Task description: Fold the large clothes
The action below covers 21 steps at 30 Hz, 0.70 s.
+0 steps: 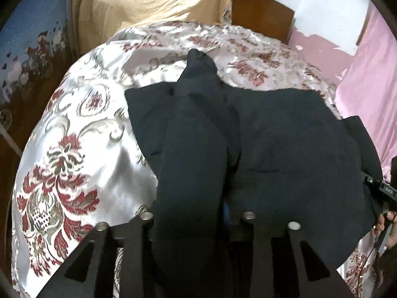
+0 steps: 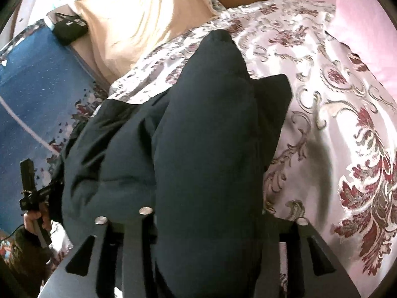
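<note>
A dark navy garment (image 1: 285, 136) lies spread on a satin floral bedspread (image 1: 86, 124). A long folded part of it runs up the middle and lies between the fingers of my left gripper (image 1: 197, 213), with a small gap beside the fold. In the right wrist view the same garment (image 2: 119, 149) shows a thick fold lying between and over the fingers of my right gripper (image 2: 201, 213), hiding its fingertips. Neither grip looks tight. Each view catches the other gripper at its edge, held in a hand: the right gripper (image 1: 382, 191) and the left gripper (image 2: 29, 181).
A cream blanket (image 1: 148, 0) is piled at the head of the bed by a wooden headboard (image 1: 260, 12). Pink cloth (image 1: 367, 87) borders the right side. A blue patterned surface (image 2: 29, 87) lies to the left, with a small black device (image 2: 70, 28) near it.
</note>
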### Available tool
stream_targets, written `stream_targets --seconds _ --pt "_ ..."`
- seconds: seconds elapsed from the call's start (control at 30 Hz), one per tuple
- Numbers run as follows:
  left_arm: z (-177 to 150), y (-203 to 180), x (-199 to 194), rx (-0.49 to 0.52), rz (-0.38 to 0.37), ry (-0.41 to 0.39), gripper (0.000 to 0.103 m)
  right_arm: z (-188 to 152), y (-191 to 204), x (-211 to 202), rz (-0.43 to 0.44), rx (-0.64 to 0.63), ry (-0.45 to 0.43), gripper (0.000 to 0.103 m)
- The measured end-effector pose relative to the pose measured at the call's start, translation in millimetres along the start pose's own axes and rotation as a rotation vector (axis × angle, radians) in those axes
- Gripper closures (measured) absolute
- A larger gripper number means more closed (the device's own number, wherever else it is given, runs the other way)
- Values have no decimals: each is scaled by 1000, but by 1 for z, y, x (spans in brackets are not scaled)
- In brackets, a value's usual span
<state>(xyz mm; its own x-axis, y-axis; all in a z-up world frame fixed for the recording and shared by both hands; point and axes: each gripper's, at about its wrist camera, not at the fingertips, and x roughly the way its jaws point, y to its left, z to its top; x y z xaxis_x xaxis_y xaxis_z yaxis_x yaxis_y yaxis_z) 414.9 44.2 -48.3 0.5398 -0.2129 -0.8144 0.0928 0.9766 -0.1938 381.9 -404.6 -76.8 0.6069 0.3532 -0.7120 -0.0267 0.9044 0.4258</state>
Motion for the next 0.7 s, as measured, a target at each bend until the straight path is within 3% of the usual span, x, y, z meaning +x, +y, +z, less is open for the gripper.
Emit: stream_targets --seconds 0.07,0.13,0.23,0.47,0.6,0.7 --pt "-2 3 6 -11 25 25 39 -3 -2 2 -14 13 9 52" --pt "-5 5 9 -15 80 23 23 -5 -7 3 -26 36 8 41" --pt "-8 9 5 -53 88 12 18 -11 -14 3 -60 64 2 26" --pt "-18 0 -6 -39 174 -11 12 -19 -3 -15 -140 15 -52 13" --pt "-19 1 -13 -63 175 -20 12 -16 6 -27 -187 -18 -93 12" --pt "-20 2 -20 -81 166 -42 9 -15 12 -38 -204 -35 -135 1"
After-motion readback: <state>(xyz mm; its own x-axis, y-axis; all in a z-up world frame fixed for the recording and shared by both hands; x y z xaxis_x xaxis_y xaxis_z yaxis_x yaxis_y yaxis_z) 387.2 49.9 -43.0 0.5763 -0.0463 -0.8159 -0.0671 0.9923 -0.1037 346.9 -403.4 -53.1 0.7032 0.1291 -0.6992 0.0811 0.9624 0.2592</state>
